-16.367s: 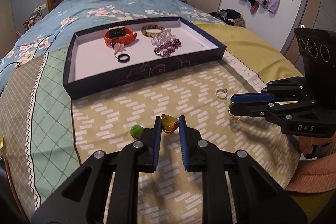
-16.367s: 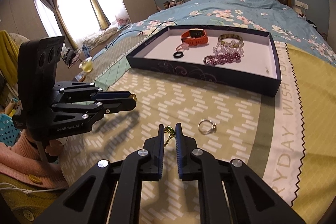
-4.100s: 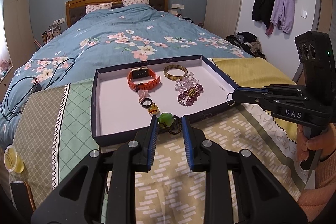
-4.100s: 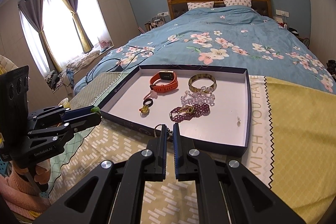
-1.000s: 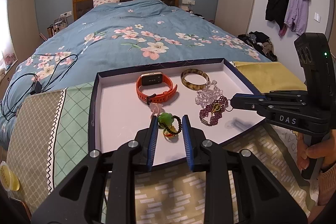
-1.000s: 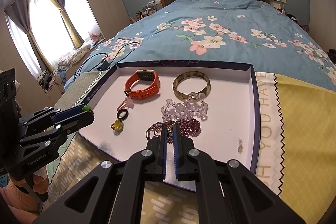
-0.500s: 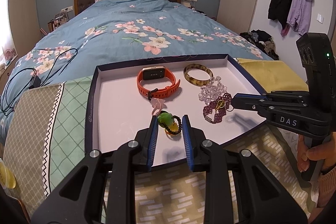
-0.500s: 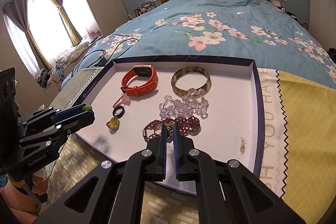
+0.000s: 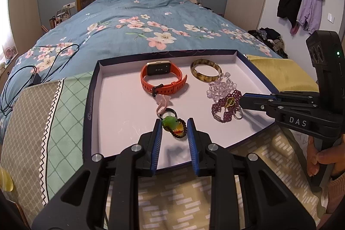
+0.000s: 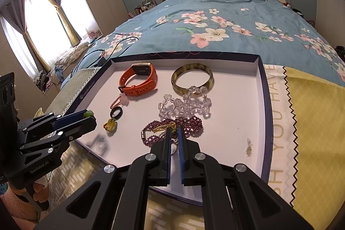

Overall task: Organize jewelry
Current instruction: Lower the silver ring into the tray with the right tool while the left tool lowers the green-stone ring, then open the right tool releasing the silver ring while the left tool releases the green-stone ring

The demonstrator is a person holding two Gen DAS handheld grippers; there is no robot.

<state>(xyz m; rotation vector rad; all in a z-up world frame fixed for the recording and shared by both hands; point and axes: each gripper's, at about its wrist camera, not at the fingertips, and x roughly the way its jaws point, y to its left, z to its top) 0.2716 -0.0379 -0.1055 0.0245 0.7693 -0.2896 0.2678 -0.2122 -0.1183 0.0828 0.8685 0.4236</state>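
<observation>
While both grippers hover over the shallow white-lined tray (image 9: 92, 100), the left gripper (image 9: 174, 133) clamps a green-and-amber beaded charm (image 9: 173, 125) and the right gripper (image 10: 174, 136) is pinched shut on a thin silver ring (image 9: 238, 115); lowering and releasing look next.

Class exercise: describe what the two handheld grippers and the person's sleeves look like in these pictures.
Both the left gripper and the right gripper are black, angular frames with silver bolts and blue ribbed pads. The right one reads "DAS" in white, the left "GenRobot.AI". Each has a black camera block; the right's shows a green light. The sleeves are pink knit.

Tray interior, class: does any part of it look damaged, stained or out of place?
Yes. The tray has a small scuffed or stained mark on its white floor near the right wall, away from the jewelry; what it is cannot be told.
</observation>
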